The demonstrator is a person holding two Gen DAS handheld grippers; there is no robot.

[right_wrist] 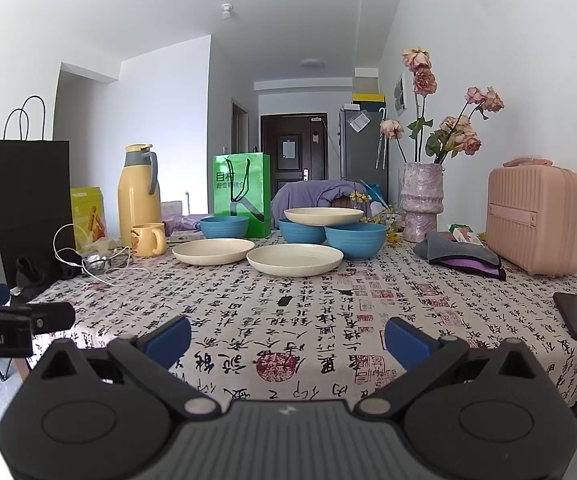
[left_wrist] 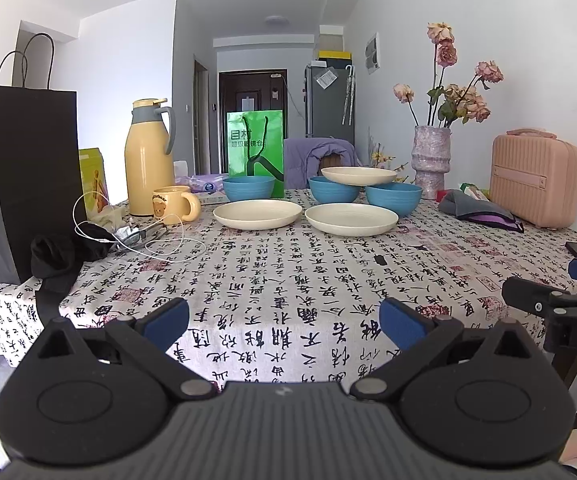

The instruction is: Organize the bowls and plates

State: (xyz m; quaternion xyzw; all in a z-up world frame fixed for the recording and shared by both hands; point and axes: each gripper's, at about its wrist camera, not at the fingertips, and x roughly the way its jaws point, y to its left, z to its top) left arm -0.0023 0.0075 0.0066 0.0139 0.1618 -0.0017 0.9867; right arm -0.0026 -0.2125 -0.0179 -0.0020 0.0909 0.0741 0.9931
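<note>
So the dishes sit at the far side of the table: three blue bowls and three cream plates. Two plates lie flat in front, the left plate (left_wrist: pixel 257 214) and the right plate (left_wrist: pixel 351 219), close together. Behind them the left bowl (left_wrist: pixel 249 188) stands alone, while the third plate (left_wrist: pixel 358 176) perches on the middle bowl (left_wrist: pixel 333 192), with the right bowl (left_wrist: pixel 394 198) just beside it. Both claws are wide open and holding nothing: the left gripper (left_wrist: pixel 284 322) and right gripper (right_wrist: pixel 287 338) hover over the near edge, well apart from the dishes. The tablecloth (right_wrist: pixel 288 320) is white with black calligraphy and red seals. Around the dishes are a yellow thermos (left_wrist: pixel 148 160), a bear mug (left_wrist: pixel 174 204), a green bag (left_wrist: pixel 255 150), a vase (right_wrist: pixel 422 200) of dried roses and a pink case (right_wrist: pixel 534 220). A hallway with a dark door runs behind.
</note>
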